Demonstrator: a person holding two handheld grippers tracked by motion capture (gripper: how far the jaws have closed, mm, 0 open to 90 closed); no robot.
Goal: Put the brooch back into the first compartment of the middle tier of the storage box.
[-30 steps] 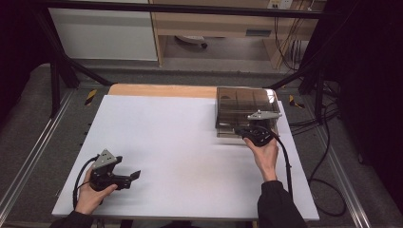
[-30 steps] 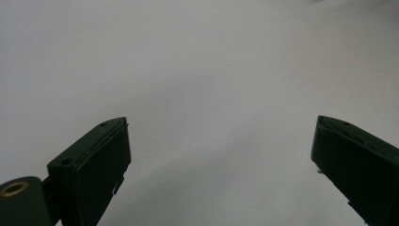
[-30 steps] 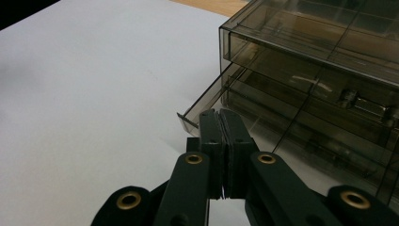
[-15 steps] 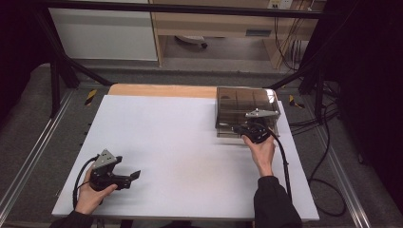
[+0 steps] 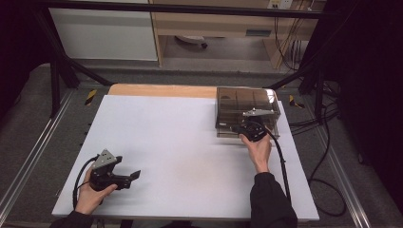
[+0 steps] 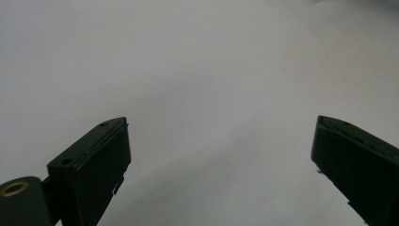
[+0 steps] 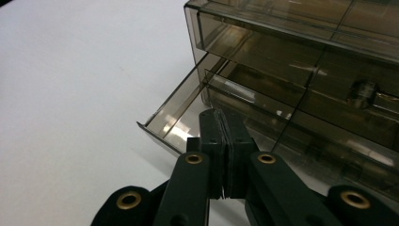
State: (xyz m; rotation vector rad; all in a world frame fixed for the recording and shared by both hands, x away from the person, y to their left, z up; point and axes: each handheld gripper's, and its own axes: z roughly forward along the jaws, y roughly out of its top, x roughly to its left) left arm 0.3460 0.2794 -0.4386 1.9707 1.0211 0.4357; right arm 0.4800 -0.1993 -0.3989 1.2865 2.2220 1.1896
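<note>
Smoky drawer (image 7: 188,110) seemingly under closed fingers (image 7: 221,141)

No readable text, labels or numbers

No lettering can be made out on the smoky drawer box (image 5: 246,111) at the far right corner of the table (image 5: 190,142), nor on its pulled-out lower drawer (image 7: 181,115) in the right gripper view. The black jaws bear no marks or brand in either gripper view. Yellow-and-black striped tape markers (image 5: 90,96) lie on the floor beyond the table's far corners, with no words on them. A blue-grey tag (image 5: 259,33) on the wooden shelf at the back is too small and blurred to read.
</note>
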